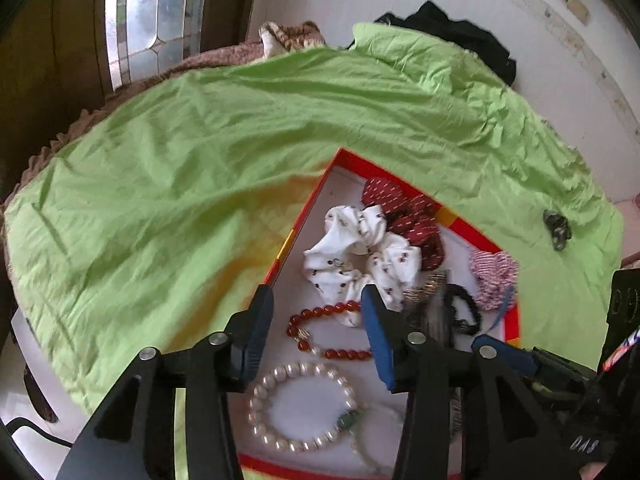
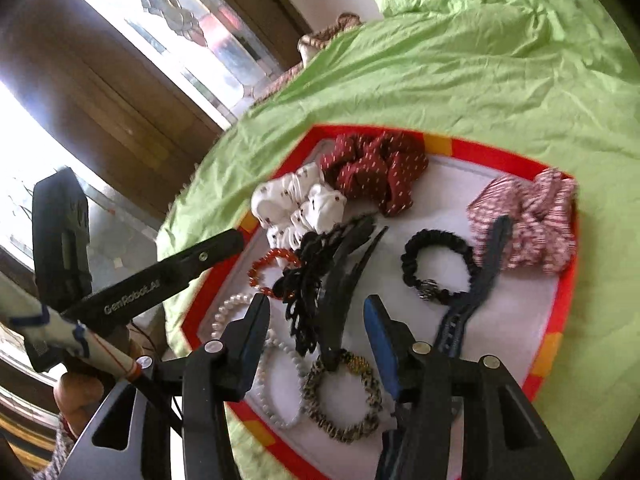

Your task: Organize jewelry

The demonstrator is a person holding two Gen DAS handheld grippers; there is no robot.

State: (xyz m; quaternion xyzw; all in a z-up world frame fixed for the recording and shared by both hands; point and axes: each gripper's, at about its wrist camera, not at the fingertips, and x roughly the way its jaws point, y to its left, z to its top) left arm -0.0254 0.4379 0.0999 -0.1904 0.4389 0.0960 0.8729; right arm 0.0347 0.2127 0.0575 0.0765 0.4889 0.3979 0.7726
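The left tool (image 1: 316, 320) is partly open with nothing in it, above a pearl bracelet (image 1: 304, 408). The right tool (image 2: 316, 320) is partly open too, holding nothing, over a black hair clip (image 2: 320, 280). The jewelry lies in a red tray (image 2: 560, 320) on a green bed sheet (image 2: 480, 80).

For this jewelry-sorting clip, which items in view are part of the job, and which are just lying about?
Part of the job:
- red-rimmed tray
- pearl bracelet
- red bead bracelet
- leopard-print bracelet
- scrunchies, e.g. white one
- black hair clip

Lying about:
- green bedsheet
- dark clothing
- small dark object on the sheet
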